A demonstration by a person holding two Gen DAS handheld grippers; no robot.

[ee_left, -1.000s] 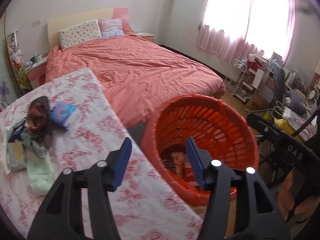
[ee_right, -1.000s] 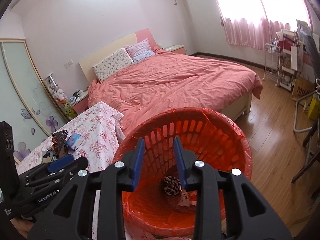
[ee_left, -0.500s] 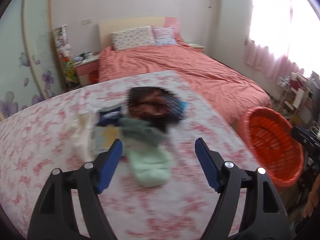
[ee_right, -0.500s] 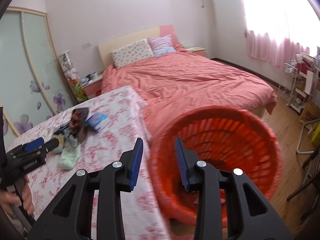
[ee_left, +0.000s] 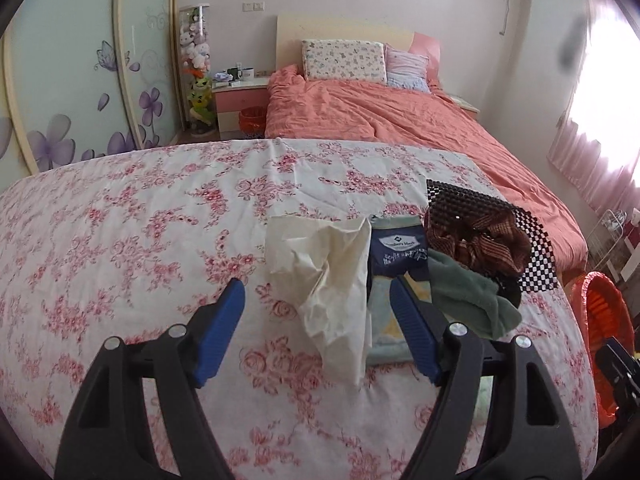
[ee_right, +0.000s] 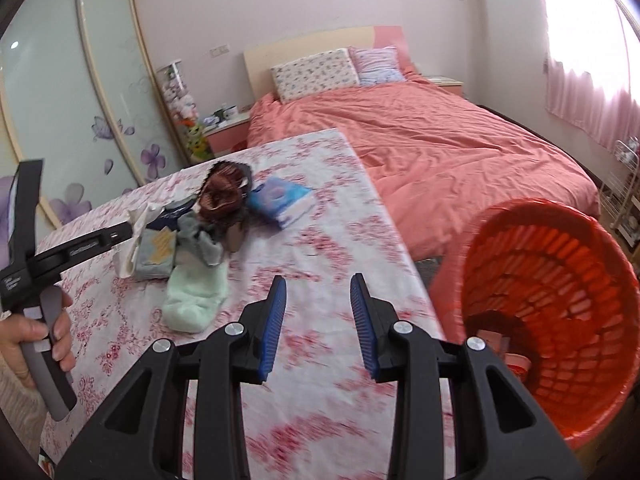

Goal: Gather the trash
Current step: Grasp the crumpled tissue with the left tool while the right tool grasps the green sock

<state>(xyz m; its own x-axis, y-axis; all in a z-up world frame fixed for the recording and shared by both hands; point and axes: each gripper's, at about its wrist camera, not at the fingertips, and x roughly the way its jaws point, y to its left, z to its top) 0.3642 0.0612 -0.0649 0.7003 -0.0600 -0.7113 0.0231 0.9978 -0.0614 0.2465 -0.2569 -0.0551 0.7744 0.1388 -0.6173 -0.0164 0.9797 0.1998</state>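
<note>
Left gripper (ee_left: 316, 314), jaws just widened and spread, hovers over the crumpled tissue (ee_left: 324, 276) on the floral counter (ee_left: 140, 240); right gripper (ee_right: 318, 320), empty and parted, hangs near the orange basket (ee_right: 560, 292) at right

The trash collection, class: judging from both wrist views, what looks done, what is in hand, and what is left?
Done: some items already lie at the bottom of the orange basket. In hand: nothing; the left gripper, whose jaws have just been opening, hovers open around the crumpled tissue, and the right gripper is empty. Left: the tissue, dark blue packet and light blue packet remain on the floral tablecloth.
</note>
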